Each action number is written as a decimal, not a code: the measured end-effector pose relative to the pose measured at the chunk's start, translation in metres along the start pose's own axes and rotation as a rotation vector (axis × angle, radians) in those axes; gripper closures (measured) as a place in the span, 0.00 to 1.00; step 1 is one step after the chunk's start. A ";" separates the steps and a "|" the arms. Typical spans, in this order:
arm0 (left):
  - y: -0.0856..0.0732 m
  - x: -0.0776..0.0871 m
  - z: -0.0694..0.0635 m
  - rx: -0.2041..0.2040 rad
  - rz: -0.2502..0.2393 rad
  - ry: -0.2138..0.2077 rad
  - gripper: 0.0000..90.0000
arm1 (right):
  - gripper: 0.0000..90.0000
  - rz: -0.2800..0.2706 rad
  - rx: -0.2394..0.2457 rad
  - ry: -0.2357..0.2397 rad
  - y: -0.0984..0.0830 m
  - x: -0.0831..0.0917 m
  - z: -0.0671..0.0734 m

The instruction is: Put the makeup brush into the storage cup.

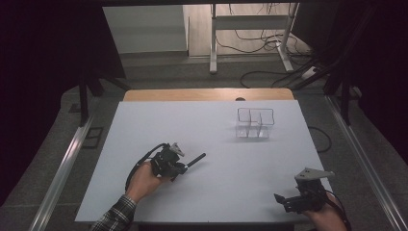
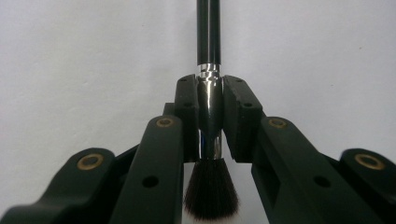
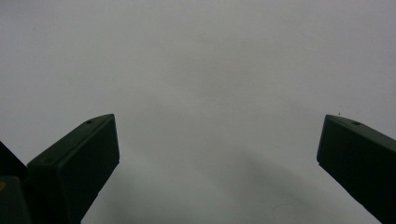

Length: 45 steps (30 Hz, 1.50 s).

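A black makeup brush (image 2: pixel 209 100) with a shiny metal collar and dark bristles sits clamped between the pads of my left gripper (image 2: pixel 210 109). Its bristle end points back toward the camera and its black handle (image 1: pixel 196 160) sticks out past the jaws to the upper right over the white table. In the high view my left gripper (image 1: pixel 179 169) lies low at the table's left-middle, held by a hand in a plaid sleeve. At the front right edge my right gripper (image 1: pixel 281 201) stands open, its two jaws wide apart over bare white surface (image 3: pixel 219 93) with nothing between them.
A clear plastic organiser (image 1: pixel 255 123) with several compartments stands at the back right of the white table (image 1: pixel 211 139). A wooden strip (image 1: pixel 207 95) runs along the far edge. Metal rails (image 1: pixel 67 163) flank the table, and cables lie on the floor beyond.
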State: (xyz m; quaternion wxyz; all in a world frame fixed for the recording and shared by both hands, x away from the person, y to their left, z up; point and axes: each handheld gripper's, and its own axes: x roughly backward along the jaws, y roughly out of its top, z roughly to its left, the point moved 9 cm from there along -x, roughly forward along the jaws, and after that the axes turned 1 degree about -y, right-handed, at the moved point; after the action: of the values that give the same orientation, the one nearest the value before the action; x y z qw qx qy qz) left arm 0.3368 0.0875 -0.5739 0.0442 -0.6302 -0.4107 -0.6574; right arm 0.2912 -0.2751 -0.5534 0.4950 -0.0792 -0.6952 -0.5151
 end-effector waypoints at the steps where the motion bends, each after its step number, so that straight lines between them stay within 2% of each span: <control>1: 0.000 0.000 0.000 0.000 0.000 0.000 0.86 | 0.00 0.000 0.000 0.000 0.000 0.000 0.000; 11: -0.002 0.010 0.001 0.006 -0.048 -0.015 0.86 | 0.00 -0.021 0.007 -0.001 0.003 0.002 0.001; 23: -0.005 0.017 -0.014 -0.005 -0.079 -0.045 0.85 | 0.00 -0.033 0.020 0.007 0.006 0.002 0.004; 24: -0.004 0.018 -0.018 -0.005 -0.091 -0.056 0.85 | 0.00 -0.033 0.025 0.007 0.006 0.002 0.005; 28: -0.003 0.020 -0.023 -0.007 -0.105 -0.069 0.85 | 0.00 -0.042 0.033 0.009 0.008 0.002 0.006; 35: -0.004 0.023 -0.029 -0.011 -0.123 -0.075 0.85 | 0.00 -0.058 0.038 0.018 0.012 0.002 0.009; 45: -0.006 0.023 -0.037 -0.027 -0.122 -0.079 0.85 | 0.00 -0.062 0.059 0.051 0.018 -0.002 0.018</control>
State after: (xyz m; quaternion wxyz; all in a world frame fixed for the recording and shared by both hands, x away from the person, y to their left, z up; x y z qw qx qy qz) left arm 0.2988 0.0800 -0.5517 -0.0207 -0.6300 -0.4408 -0.6391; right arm 0.2923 -0.2516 -0.5429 0.4984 -0.0296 -0.6995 -0.5113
